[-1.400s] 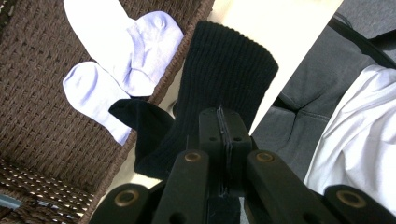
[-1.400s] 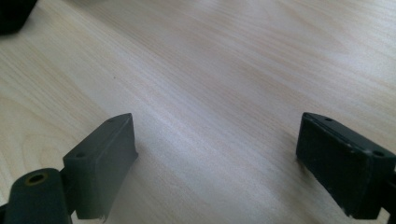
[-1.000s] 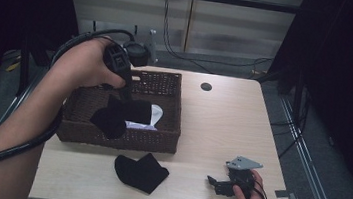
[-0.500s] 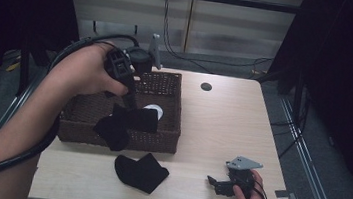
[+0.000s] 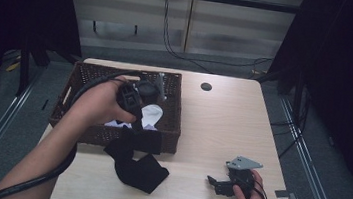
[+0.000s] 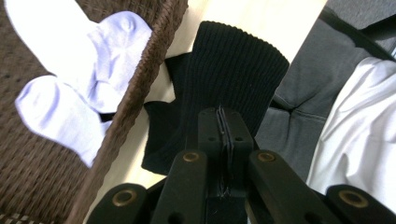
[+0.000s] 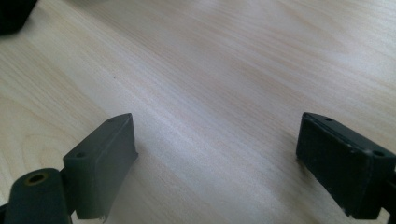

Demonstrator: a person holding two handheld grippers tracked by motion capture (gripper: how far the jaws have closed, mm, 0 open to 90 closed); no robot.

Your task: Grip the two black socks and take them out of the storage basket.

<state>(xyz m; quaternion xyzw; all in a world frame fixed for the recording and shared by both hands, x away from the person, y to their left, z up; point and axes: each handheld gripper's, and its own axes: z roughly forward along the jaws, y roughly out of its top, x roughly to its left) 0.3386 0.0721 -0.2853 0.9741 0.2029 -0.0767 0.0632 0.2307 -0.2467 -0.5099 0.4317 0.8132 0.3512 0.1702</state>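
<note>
My left gripper is over the front rim of the brown wicker basket, shut on a black ribbed sock. That sock hangs down outside the rim, and its lower end reaches a second black sock lying flat on the table. In the left gripper view the jaws pinch the held black sock by its edge, with the left gripper above the basket rim. White socks lie inside the basket. My right gripper rests open on the table near the front right, and in its own view the right gripper holds nothing.
The wooden table has a round cable hole at the back. White socks and a dark item sit in the basket. The person's grey and white clothing lies beyond the table's front edge.
My left gripper has carried the black sock from over the basket's middle towards the person, across the front rim and lower. The right gripper has stayed in place.
</note>
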